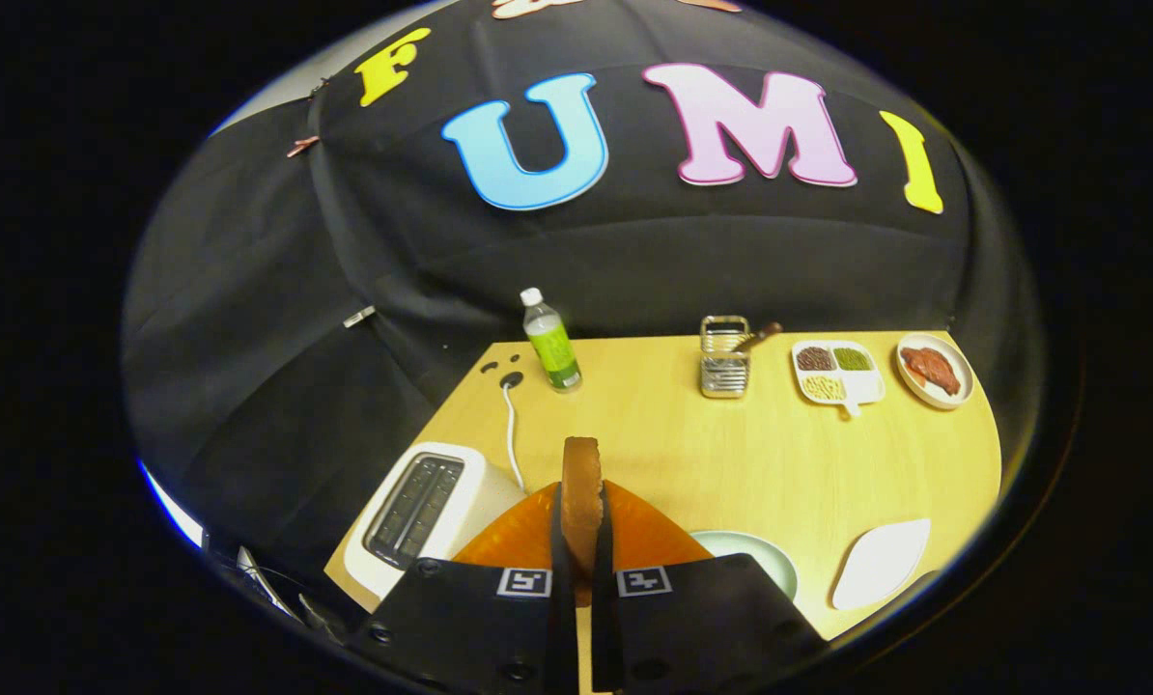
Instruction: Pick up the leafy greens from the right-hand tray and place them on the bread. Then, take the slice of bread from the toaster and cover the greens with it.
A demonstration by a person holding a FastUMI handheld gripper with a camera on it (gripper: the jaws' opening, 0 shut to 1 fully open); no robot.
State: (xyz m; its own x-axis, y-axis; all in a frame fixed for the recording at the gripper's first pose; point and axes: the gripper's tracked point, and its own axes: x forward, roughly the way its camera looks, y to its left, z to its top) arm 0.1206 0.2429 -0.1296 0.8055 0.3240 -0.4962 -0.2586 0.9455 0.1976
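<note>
Brown-crusted bread point(581, 492) stood upright and edge-on, pinched between both fingers of your tongs point(578, 569), raised above the desk point(731, 444) beside the white toaster point(422, 512), pale plate point(760, 560) just right.

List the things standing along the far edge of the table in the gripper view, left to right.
Bottle with green label → metal wire rack → divided tray of grains → plate of meat. Nearer, the gripper is shut on the slice of bread.
</note>
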